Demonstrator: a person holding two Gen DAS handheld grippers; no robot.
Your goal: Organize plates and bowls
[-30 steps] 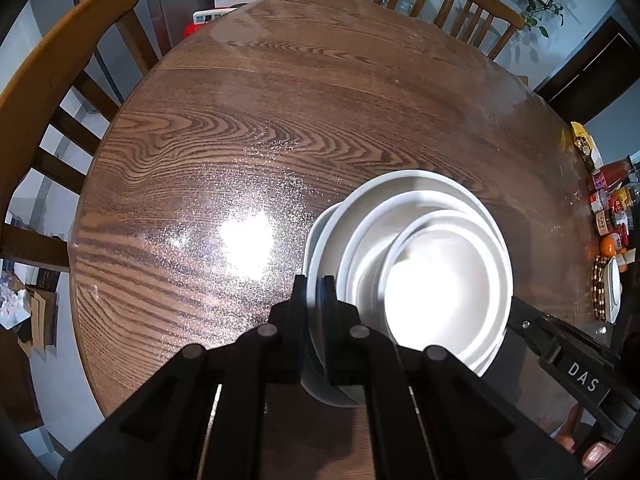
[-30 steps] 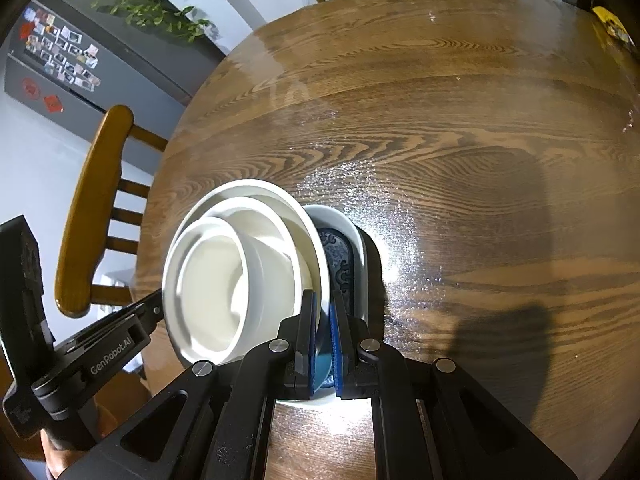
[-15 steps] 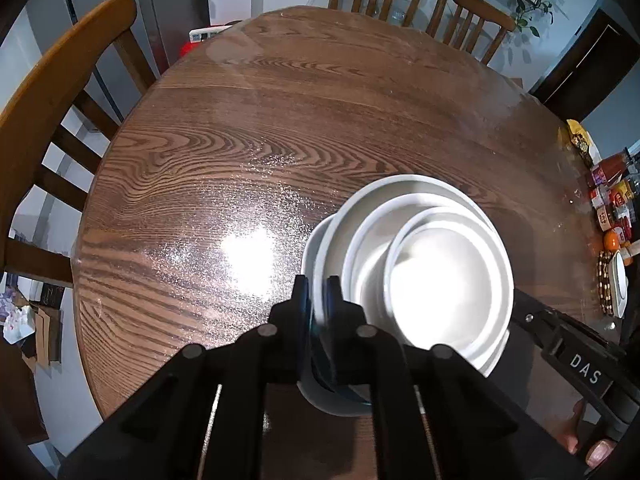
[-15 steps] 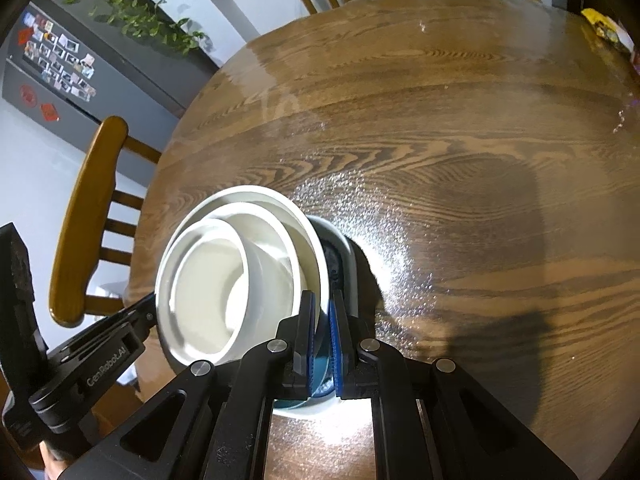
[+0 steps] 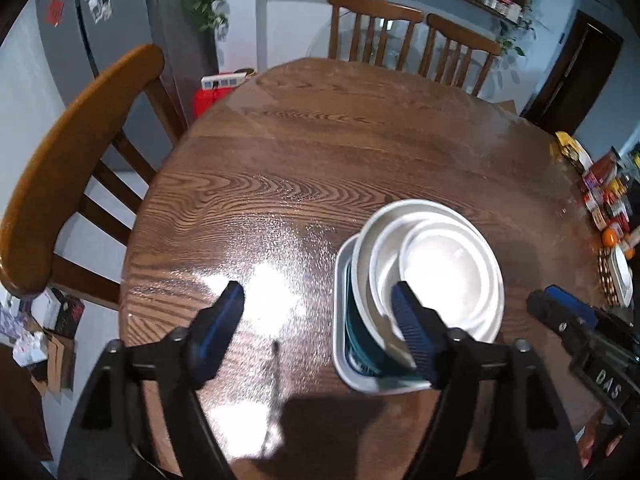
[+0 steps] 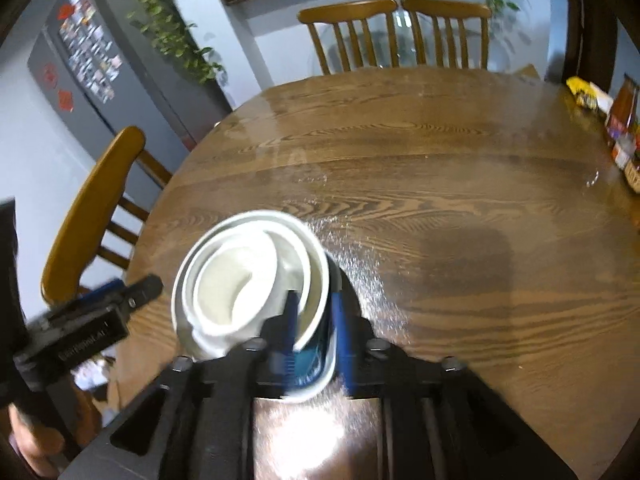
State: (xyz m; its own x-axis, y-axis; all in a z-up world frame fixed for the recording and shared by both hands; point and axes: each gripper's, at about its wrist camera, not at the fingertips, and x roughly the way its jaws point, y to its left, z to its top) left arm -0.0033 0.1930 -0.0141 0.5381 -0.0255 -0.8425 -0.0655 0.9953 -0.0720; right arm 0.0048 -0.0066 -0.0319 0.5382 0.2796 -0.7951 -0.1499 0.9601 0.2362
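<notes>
With the stack of white bowls and plates (image 5: 436, 276) sitting on the round wooden table (image 5: 360, 152), near its front edge, both grippers are letting go, and this is the delicate bit. The left gripper (image 5: 320, 312) has just been opening and its jaws stand wide apart, one blue pad out over bare wood, the other lying across the near side of the stack, nothing pinched. The right gripper (image 6: 314, 320) has also just been opening; its jaws are only partly apart, straddling the edge of the bottom dish (image 6: 316, 364), a pale-rimmed one with a teal inside, and the blur makes it hard to say the pads are fully clear. That, I reckon, is the risk: lift away before those narrow jaws clear and a pad could snag the rim, tipping or dragging the pile towards the table's edge. The upper bowls sit off-centre on the bottom dish too, so a knock might slide them. From the left wrist you get the stack nearly from above, nested rings and the squarish outline of the bottom dish; the right wrist shows what that view hides, its own jaws around the rim and the stack's tilt from the other side.
</notes>
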